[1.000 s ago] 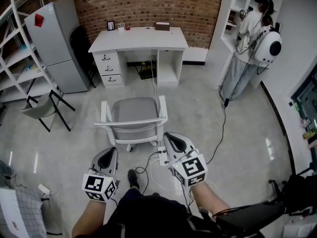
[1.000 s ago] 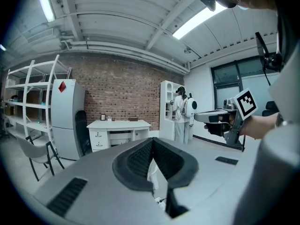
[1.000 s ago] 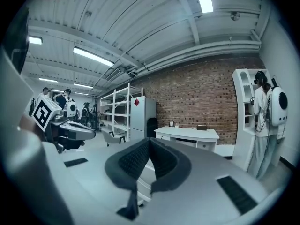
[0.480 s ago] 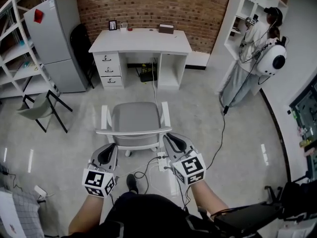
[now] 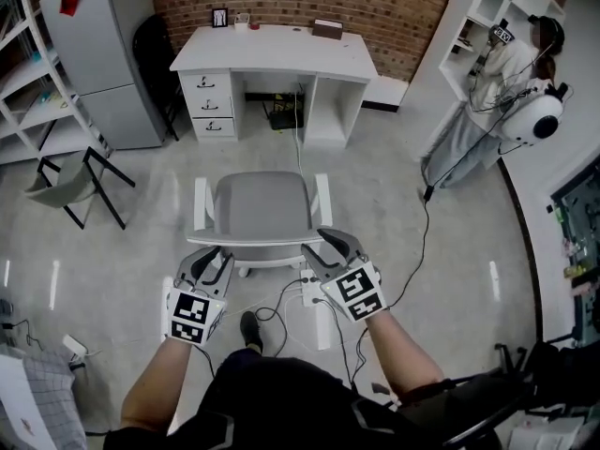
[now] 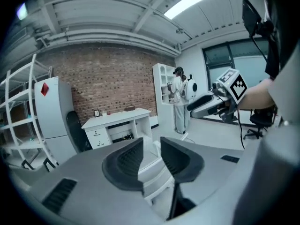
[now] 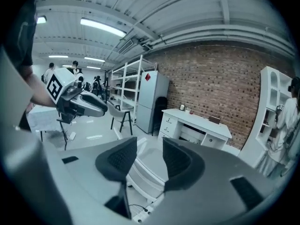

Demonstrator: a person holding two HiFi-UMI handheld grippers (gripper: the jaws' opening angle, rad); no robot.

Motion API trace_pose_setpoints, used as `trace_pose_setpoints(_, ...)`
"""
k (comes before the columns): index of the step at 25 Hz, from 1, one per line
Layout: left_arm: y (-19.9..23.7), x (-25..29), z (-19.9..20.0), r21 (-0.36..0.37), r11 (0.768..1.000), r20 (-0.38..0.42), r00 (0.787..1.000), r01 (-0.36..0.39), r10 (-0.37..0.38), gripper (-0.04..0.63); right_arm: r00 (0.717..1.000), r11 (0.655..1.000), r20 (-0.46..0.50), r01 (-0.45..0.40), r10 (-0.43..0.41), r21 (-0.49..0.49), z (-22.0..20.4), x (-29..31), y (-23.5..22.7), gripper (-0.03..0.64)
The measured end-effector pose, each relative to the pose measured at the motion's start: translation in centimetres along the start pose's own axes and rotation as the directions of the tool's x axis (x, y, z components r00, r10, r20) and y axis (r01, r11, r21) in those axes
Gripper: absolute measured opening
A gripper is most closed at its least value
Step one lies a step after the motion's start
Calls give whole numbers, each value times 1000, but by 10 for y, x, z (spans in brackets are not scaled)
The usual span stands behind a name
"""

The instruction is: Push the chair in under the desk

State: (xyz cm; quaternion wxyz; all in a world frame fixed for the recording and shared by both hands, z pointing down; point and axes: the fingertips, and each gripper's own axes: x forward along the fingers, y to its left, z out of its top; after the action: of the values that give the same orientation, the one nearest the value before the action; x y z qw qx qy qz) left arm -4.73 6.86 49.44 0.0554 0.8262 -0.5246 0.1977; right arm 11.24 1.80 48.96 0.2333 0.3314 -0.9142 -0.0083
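Observation:
A grey office chair [image 5: 261, 206] with white arms stands out on the floor, facing the white desk [image 5: 272, 50] by the brick wall. Both grippers are at its backrest [image 5: 258, 248]. My left gripper [image 5: 210, 259] is at the backrest's left end and my right gripper [image 5: 329, 247] at its right end. The jaws of both are opening. In the left gripper view the chair [image 6: 157, 172] shows through the gap of the left gripper [image 6: 150, 159]. The right gripper [image 7: 150, 159] frames the chair [image 7: 149, 168] likewise. No pad presses on anything.
A grey fridge [image 5: 89, 54] and white racks [image 5: 19, 92] stand at the left, with a folding chair [image 5: 70, 190] and a black chair [image 5: 155, 64]. A person [image 5: 506, 82] stands at the white shelving [image 5: 478, 12] at the right. Cables and a power strip [image 5: 309, 293] lie behind the chair.
Both grippers have moved forward up to the chair's backrest, and their jaws have gone from shut to parted. The head view has come closer to the chair.

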Motion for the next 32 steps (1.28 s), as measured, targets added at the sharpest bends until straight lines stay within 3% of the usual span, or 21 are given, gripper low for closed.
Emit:
trace_pose_setpoints(1,2,6,-6,32,999,-24,1000,10,-9,140,1000,1000,-17,-12,12,-25,-4,7,1,185)
trace_pose_setpoints(2,4,12,-12,62,998,-46,999,19,-16,153,999,999,-36,-23,21,-44,-8,13,2,191)
trace_pose_setpoints(6,9,35,-40,159,985,-135,990,71,-50,172,990,994,-133,-60,47,-90,-34,40,6,206)
trace_pose_setpoints(10,9,55,-63,199,966,-235,965,164,-116,201,967,980,-238,-130,91,-151,-59,65,14,234)
trace_pose_setpoints(14,13,75,-90,374,896,-355,929,241,-102,210,938,951,-320,-209,131,-225,-78,87,25,272)
trace_pose_setpoints(17,17,89,-110,454,840,-431,898,297,-85,212,914,926,-385,-252,130,-283,-94,102,28,279)
trace_pose_setpoints(20,21,100,-127,492,806,-473,878,329,-70,210,887,887,-448,-294,115,-355,-113,115,28,277)
trace_pose_setpoints(22,22,105,-136,485,804,-496,865,344,-71,201,880,865,-464,-304,96,-398,-123,121,26,239)
trace_pose_setpoints(25,25,109,-148,488,789,-535,842,374,-68,176,869,863,-488,-311,88,-398,-133,128,23,213)
trace_pose_setpoints(28,28,111,-154,518,754,-547,834,404,-71,177,854,865,-511,-325,95,-383,-138,136,24,213)
trace_pose_setpoints(32,22,116,-160,560,683,-554,825,469,-112,178,836,854,-543,-341,84,-392,-145,141,27,196)
